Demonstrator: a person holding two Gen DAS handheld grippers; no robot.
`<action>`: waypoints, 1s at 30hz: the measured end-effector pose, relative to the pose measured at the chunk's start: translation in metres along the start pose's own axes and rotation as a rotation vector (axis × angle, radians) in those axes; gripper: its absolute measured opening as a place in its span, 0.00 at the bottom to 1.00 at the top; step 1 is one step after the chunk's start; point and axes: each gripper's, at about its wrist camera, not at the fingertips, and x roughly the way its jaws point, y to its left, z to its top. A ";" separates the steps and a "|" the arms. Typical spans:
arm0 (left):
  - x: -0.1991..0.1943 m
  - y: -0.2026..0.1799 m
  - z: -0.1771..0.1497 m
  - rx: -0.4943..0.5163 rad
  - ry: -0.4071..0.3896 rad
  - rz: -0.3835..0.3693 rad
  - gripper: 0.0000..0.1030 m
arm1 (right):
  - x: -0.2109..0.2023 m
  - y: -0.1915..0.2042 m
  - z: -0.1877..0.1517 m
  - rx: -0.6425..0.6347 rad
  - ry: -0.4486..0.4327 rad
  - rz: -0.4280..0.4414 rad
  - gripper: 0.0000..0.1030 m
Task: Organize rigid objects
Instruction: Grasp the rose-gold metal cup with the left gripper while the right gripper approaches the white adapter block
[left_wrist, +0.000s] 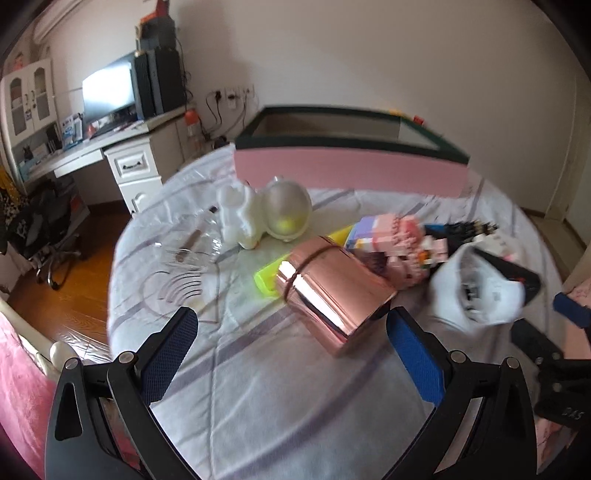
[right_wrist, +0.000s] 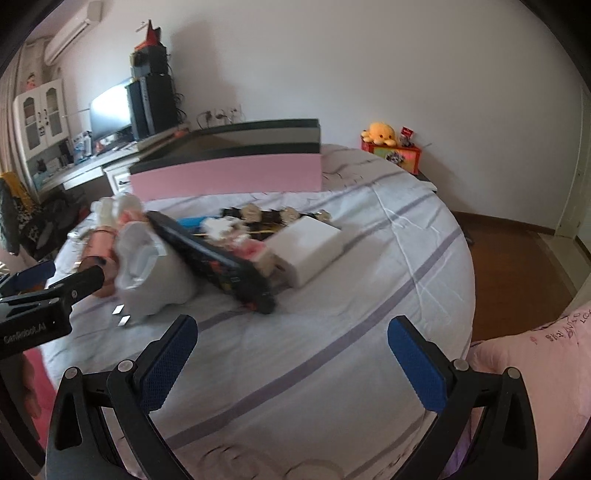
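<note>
1. Currently, my left tool (left_wrist: 291, 343) is spread wide, holding nothing, just before a rose-gold box (left_wrist: 332, 291) on the bed (left_wrist: 258, 387).
2. My right tool (right_wrist: 291, 350) is equally wide and empty, near a black remote (right_wrist: 214, 262).
3. Behind the clutter stands a pink open bin (left_wrist: 347, 170).

On the bed (left_wrist: 258, 387), the open box (left_wrist: 347, 166) stands behind the metallic case (left_wrist: 332, 291).

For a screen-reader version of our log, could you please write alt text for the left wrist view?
The open left tool hovers over a bed, aimed at a shiny rose-gold box lying among scattered toys. Behind it are a white figurine, a clear dome and a pink storage box, with the right tool at the right edge.
</note>
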 end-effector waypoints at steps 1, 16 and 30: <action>0.007 -0.001 0.001 0.010 0.015 0.001 1.00 | 0.004 -0.002 0.001 -0.002 0.008 -0.003 1.00; 0.017 -0.005 0.009 0.103 0.029 -0.056 0.87 | 0.026 -0.009 0.014 -0.046 0.039 0.027 1.00; 0.018 0.011 0.012 0.043 0.054 -0.165 0.53 | 0.037 -0.016 0.019 -0.090 0.053 0.101 1.00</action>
